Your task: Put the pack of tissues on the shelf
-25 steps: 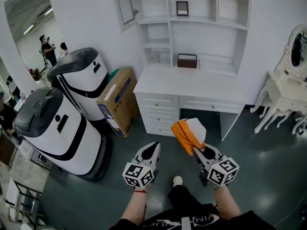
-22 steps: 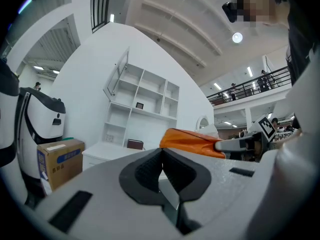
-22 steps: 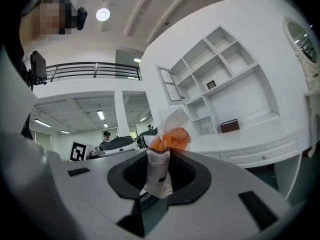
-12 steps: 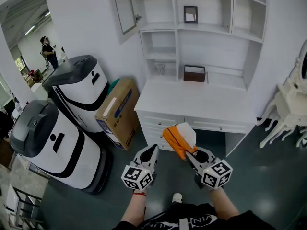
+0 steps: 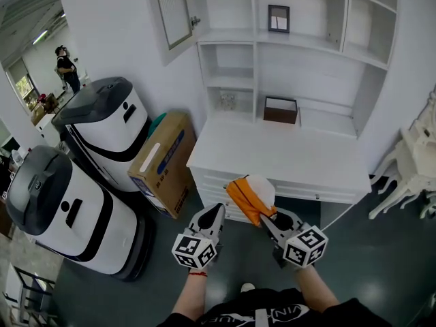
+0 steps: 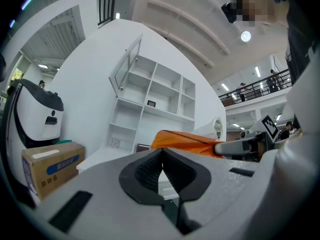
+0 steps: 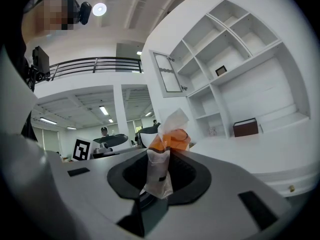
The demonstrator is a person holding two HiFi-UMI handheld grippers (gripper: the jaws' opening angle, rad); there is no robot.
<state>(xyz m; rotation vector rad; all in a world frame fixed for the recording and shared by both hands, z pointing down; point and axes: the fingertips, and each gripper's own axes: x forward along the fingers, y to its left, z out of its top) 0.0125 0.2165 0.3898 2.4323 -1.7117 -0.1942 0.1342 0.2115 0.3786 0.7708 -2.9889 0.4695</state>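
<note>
Head view, centre: right tongs (image 5: 264, 218) pinch the crinkly orange-white plastic pack of tissues (image 5: 248, 195); left tongs (image 5: 217, 210) clenched empty; smooth white counter (image 5: 286, 159) above, with a possibly wooden box (image 5: 281, 110).

Orange-and-white plastic pack of tissues (image 5: 248, 197) — in the head view, its lower end is hidden between the jaws of the right gripper (image 5: 268, 220). Small dark-framed picture (image 5: 278, 18) on the upper shelf and small pale object (image 5: 227, 101) in the lower-left niche — too small to identify. White carved dressing table (image 5: 412, 152) cut off by the right edge; blue print on the brown cardboard box (image 5: 163, 161) unreadable.
</note>
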